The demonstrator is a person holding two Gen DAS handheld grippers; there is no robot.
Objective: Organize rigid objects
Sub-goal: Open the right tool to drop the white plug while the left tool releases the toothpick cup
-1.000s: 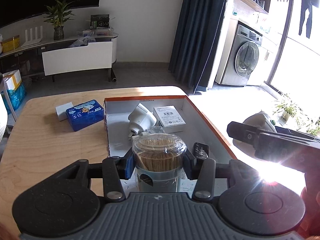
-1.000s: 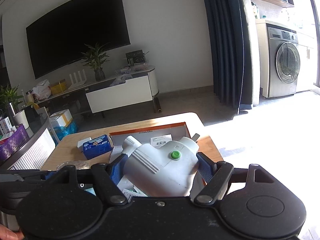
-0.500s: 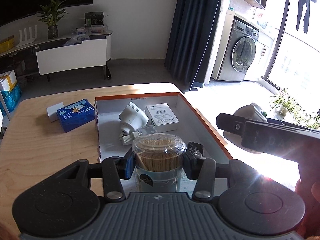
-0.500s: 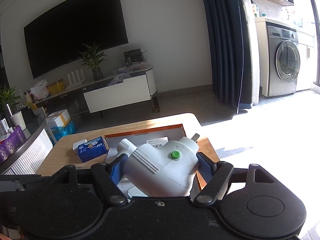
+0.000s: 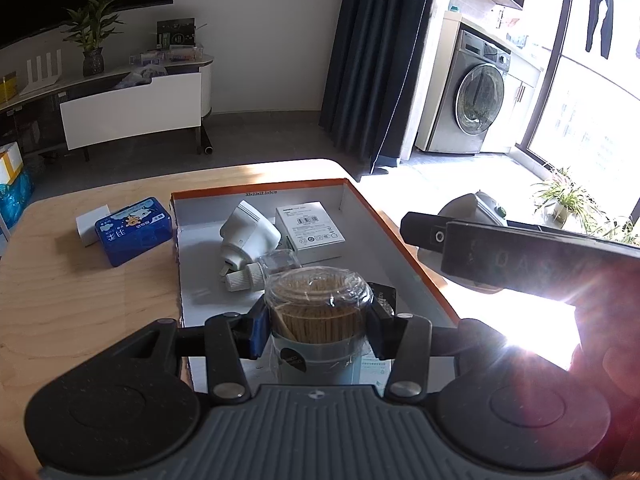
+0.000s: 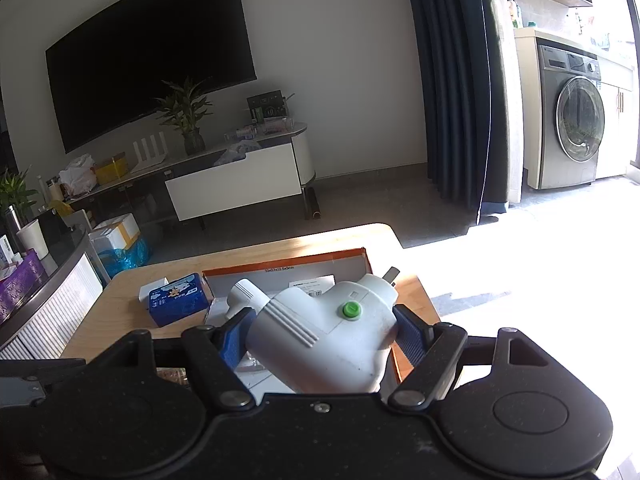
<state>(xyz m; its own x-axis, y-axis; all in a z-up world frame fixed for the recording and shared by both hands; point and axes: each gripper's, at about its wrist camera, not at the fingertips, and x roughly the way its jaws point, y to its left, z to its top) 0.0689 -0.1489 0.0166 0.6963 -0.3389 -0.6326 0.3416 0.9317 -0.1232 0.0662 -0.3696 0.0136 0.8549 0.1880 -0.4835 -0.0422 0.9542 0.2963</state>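
- Left wrist view: the left gripper (image 5: 316, 320) has its jaws closed on a clear toothpick jar (image 5: 316, 308), held upright over the near end of an orange-edged box (image 5: 400, 236).
- Inside the box lie a white plug adapter (image 5: 248, 232), a small white carton (image 5: 310, 232) and a small clear bottle (image 5: 264, 266).
- Left of the box, on the wooden surface (image 5: 80, 300), sit a blue tin (image 5: 134, 230) and a small white box (image 5: 90, 226), touching.
- Right wrist view: the right gripper (image 6: 320, 332) has its jaws set wide, clamped on a white appliance with a green button (image 6: 324, 340), above the right side of the box.
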